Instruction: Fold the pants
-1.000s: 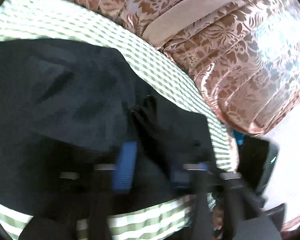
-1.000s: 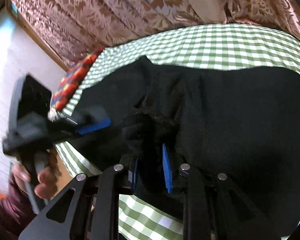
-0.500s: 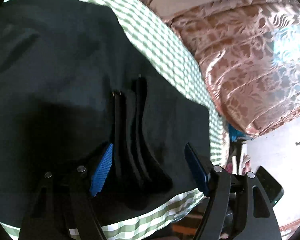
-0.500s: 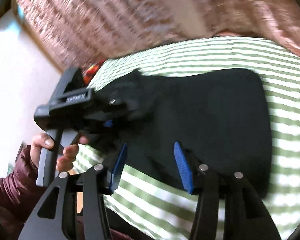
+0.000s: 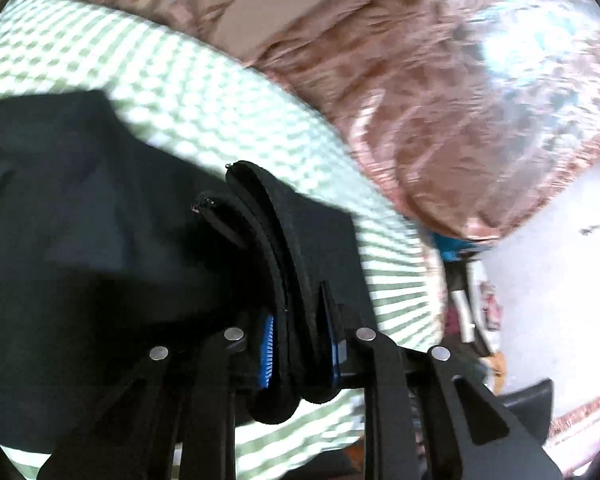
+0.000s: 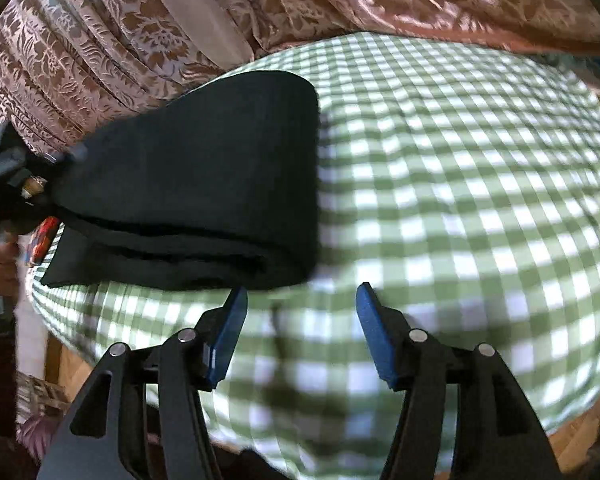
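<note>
The black pants (image 6: 204, 184) lie folded in a thick stack on the green checked cloth (image 6: 460, 184). In the left wrist view my left gripper (image 5: 300, 344) is shut on several layered edges of the pants (image 5: 268, 232), which bunch up between its blue pads. In the right wrist view my right gripper (image 6: 300, 320) is open and empty, just in front of the stack's near right corner and above the cloth. The left gripper's body shows at the stack's far left end (image 6: 16, 168).
Pink-brown patterned curtains (image 6: 100, 40) hang behind the table (image 5: 480, 100). The cloth's edge and a wooden table edge (image 6: 580, 432) run along the front. A colourful cushion (image 6: 44, 236) lies at the left. A hand (image 6: 0, 272) shows at the left edge.
My left gripper has shut on the layered pants edges. My right gripper has let go of the cloth, opened wider, and pulled back to the right, off the pants.
</note>
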A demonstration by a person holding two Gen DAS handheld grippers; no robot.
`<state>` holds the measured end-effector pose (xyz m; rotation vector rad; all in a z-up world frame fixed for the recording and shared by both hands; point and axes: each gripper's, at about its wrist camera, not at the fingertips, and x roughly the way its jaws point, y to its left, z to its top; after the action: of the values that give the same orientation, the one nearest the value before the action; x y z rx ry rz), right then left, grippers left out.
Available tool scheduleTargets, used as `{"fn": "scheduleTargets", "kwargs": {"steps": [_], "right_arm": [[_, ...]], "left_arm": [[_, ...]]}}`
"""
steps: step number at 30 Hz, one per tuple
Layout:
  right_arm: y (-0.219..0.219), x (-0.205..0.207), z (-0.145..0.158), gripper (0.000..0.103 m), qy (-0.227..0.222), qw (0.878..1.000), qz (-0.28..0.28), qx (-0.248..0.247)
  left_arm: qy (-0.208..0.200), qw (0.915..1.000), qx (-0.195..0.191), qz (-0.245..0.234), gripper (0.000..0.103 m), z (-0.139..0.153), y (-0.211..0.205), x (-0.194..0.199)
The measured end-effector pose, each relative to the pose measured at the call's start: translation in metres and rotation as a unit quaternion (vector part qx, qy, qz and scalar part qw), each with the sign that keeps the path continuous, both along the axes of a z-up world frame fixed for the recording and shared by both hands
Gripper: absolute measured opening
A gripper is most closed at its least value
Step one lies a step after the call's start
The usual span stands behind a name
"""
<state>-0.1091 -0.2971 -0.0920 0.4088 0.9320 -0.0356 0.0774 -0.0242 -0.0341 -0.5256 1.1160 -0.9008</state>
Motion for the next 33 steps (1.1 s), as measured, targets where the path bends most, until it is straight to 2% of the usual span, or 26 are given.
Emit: {"fn": "scheduleTargets", "kwargs": {"steps": [1,2,3,4,6,7,8,11,13,15,16,17,19,20,21,25,28,33], "right_arm": [[0.000,0.005,0.001,0.042,-0.008,1.000,-0.008,-0.001],[-0.003,0.008,0.001,0.034,-0.017,1.000,-0.016,0.008],[-0.005,0.011,0.002,0.030,-0.019,1.000,-0.018,0.009],[-0.005,0.012,0.002,0.028,-0.019,1.000,-0.018,-0.001],[0.000,0.012,-0.001,0.023,-0.010,1.000,-0.004,-0.025],[0.001,0.012,-0.002,0.023,-0.007,0.999,-0.001,-0.031],[0.002,0.011,-0.005,0.023,-0.002,0.999,0.003,-0.039],[0.001,0.007,-0.010,0.023,0.013,0.999,0.015,-0.036],[-0.002,0.009,-0.009,0.028,0.029,0.998,0.032,-0.036],[-0.007,0.007,-0.002,0.036,0.038,0.998,0.043,-0.041],[-0.010,0.004,0.004,0.036,0.035,0.998,0.043,-0.041],[-0.015,0.005,0.013,0.037,0.026,0.998,0.041,-0.041],[-0.019,0.009,0.029,0.046,0.006,0.999,0.035,-0.031],[-0.020,0.015,0.039,0.054,-0.012,0.999,0.030,-0.015],[-0.020,0.025,0.046,0.058,-0.029,0.999,0.029,0.004],[0.003,0.076,0.056,0.058,-0.057,0.997,0.051,0.034],[0.046,0.126,0.054,0.058,-0.057,0.992,0.110,0.039],[0.107,0.176,0.032,0.052,-0.039,0.979,0.195,0.035]], "left_arm": [[-0.011,0.9998,-0.015,-0.005,0.018,0.008,-0.001,-0.002],[-0.027,0.9993,-0.025,-0.010,0.018,0.018,-0.001,-0.006],[-0.042,0.9987,-0.026,-0.013,0.018,0.026,-0.002,-0.009],[-0.058,0.9981,-0.011,-0.013,0.018,0.030,-0.001,-0.013],[-0.059,0.9980,0.014,-0.015,0.017,0.018,0.001,-0.015],[-0.053,0.9977,0.040,-0.013,0.017,0.004,0.002,-0.014],[-0.050,0.9961,0.071,-0.011,0.017,-0.013,0.004,-0.014],[-0.017,0.9920,0.125,-0.006,0.017,-0.058,0.014,-0.014],[-0.010,0.9941,0.108,0.002,0.017,-0.071,0.023,-0.018],[-0.023,0.9947,0.100,0.007,0.017,-0.071,0.028,-0.022],[-0.025,0.9948,0.099,0.008,0.017,-0.071,0.029,-0.022],[-0.027,0.9947,0.099,0.010,0.017,-0.071,0.029,-0.022],[-0.041,0.9936,0.105,0.009,0.017,-0.070,0.027,-0.024],[-0.050,0.9927,0.109,0.008,0.017,-0.068,0.025,-0.025],[-0.060,0.9917,0.114,0.006,0.017,-0.067,0.024,-0.027],[-0.073,0.9899,0.121,0.007,0.017,-0.064,0.020,-0.029],[-0.087,0.9880,0.128,0.008,0.017,-0.062,0.019,-0.031],[-0.106,0.9852,0.134,0.012,0.017,-0.062,0.018,-0.035]]}}
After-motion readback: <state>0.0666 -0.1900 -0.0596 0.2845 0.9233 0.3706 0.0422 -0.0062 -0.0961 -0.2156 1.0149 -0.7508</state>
